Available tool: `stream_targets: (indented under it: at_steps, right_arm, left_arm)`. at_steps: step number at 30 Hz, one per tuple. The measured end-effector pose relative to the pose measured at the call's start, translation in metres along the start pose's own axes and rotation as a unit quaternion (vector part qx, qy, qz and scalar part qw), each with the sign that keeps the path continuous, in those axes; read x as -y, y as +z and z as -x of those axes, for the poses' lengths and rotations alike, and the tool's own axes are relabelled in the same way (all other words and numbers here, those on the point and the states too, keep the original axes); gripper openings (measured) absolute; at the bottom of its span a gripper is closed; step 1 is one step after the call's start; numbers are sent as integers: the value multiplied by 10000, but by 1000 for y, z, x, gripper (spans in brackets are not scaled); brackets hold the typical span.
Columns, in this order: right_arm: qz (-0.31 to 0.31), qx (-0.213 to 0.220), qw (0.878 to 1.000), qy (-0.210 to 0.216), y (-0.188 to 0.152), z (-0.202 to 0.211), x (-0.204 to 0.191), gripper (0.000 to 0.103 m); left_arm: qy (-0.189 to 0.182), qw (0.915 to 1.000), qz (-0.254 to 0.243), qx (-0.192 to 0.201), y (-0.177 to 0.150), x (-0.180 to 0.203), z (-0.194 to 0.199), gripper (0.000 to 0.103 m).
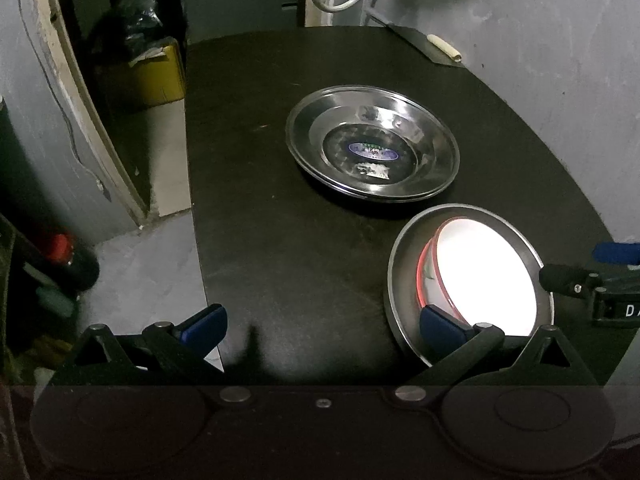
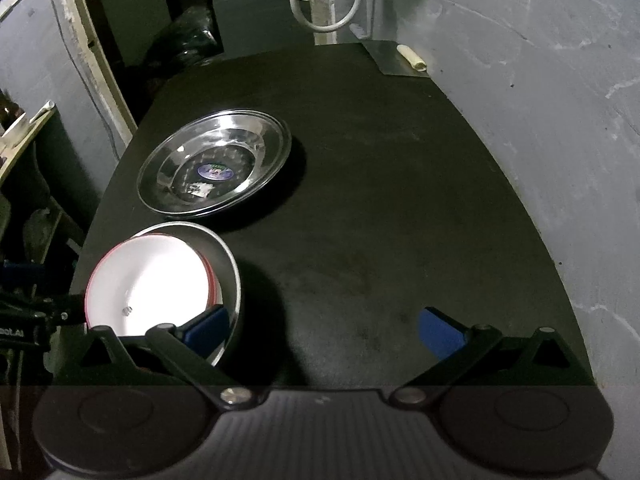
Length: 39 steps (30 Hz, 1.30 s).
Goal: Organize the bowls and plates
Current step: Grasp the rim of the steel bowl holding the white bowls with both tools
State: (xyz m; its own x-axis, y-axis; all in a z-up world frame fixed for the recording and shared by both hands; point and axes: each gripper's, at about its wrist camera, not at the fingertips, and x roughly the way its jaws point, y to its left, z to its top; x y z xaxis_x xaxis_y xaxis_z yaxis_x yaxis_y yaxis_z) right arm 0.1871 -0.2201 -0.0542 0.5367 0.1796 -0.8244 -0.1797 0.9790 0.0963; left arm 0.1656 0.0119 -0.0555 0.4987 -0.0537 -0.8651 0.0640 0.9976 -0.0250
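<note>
A stack of steel plates (image 1: 372, 146) with a blue sticker lies mid-table; it also shows in the right wrist view (image 2: 214, 162). Nearer, a white bowl with a red rim (image 1: 484, 276) sits inside a steel bowl (image 1: 394, 280); the same pair shows in the right wrist view as white bowl (image 2: 148, 280) inside steel bowl (image 2: 230, 264). My left gripper (image 1: 322, 326) is open and empty over the table's near edge, its right finger by the steel bowl. My right gripper (image 2: 324, 326) is open and empty, its left finger over the steel bowl's rim.
The black table (image 1: 280, 240) stands against a grey wall on the right. A metal scraper with a pale handle (image 1: 442, 48) lies at the far right corner. A yellow box (image 1: 156, 76) and clutter stand on the floor left of the table.
</note>
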Motion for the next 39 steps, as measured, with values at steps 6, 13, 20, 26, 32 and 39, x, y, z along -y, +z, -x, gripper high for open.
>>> stream_targets:
  at_steps: [6,13,20,26,32,39]
  right_arm:
    - [196,-68,9998,8,2,-4,-3,103]
    - [416,-170,9990,21,4,-11,-6,103]
    - [568,-257,9980,36,6,-18,-8,103]
    - [533,-253,9982,84,6,-19,-5,103]
    - [688,-172,9975,38,5,-17,-9,98]
    - [786,-142,9954,535,4,-9,-12,66]
  left_arm:
    - [100,9999,-56,-29,1,3,-3,102]
    - [161,9998,-69,-97,4,3,-10,102]
    - [238,9993,-157,-262,2,8,-20,102]
    - [147,9994,-93,-314,1,4,-21,102]
    - [158,9993,-143,-297,0,6,-19,100]
    - [-95,9996,-52,-252,0,5,-15,83]
